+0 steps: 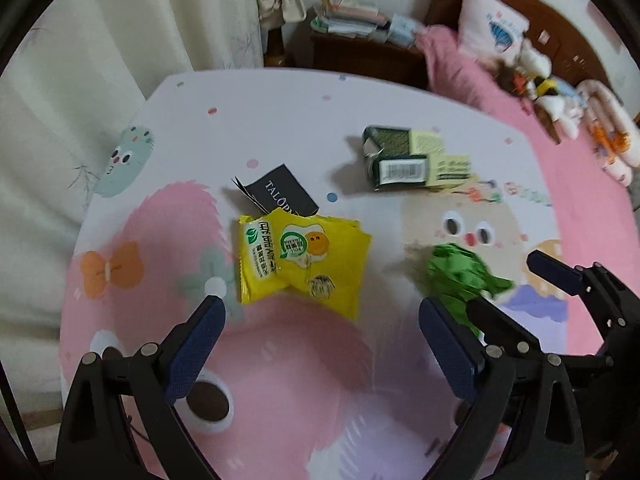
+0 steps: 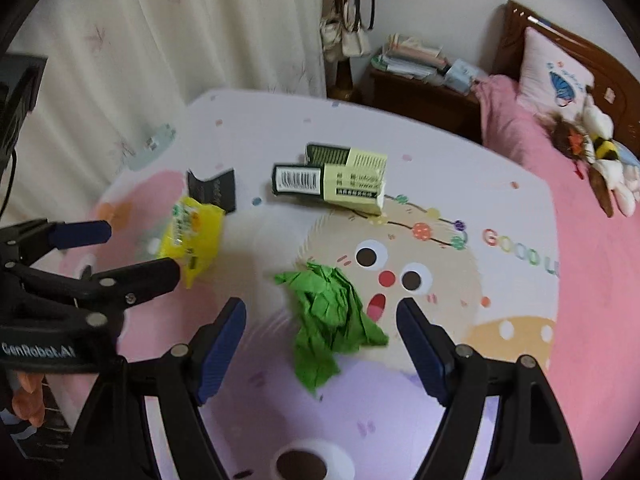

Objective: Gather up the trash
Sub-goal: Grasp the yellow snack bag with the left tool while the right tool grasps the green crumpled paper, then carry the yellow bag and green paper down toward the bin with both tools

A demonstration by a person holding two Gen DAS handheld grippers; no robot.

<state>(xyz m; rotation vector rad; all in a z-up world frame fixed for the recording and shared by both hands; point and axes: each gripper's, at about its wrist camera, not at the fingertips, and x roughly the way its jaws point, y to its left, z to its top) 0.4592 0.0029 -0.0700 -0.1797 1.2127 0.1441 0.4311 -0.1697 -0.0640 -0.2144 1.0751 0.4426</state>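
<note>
A bedroom table [image 2: 280,136] under a cartoon-print cloth carries four bits of litter, none yet collected. No bin or bag shows in either view, so the clear-up looks to be at its very start.

Largest of the lot, a pair of green-and-cream boxes [image 2: 332,180] lies at the far middle of the table. Nearer and to the left sits a yellow wrapper [image 1: 300,260], its far edge overlapping a black card [image 1: 280,196]. To the right of these is a green paper wad [image 2: 332,316], crumpled and loose.

The left gripper [image 1: 320,340] hangs just short of the wrapper, its jaws spread wide and empty. The right gripper [image 2: 320,344] is equally wide and empty, with the wad lying between its blue pads [image 2: 222,352], seemingly clear of both.

On this showing, the wad and the wrapper will likely be taken first. The boxes and the card, well beyond both grippers, would remain.
</note>
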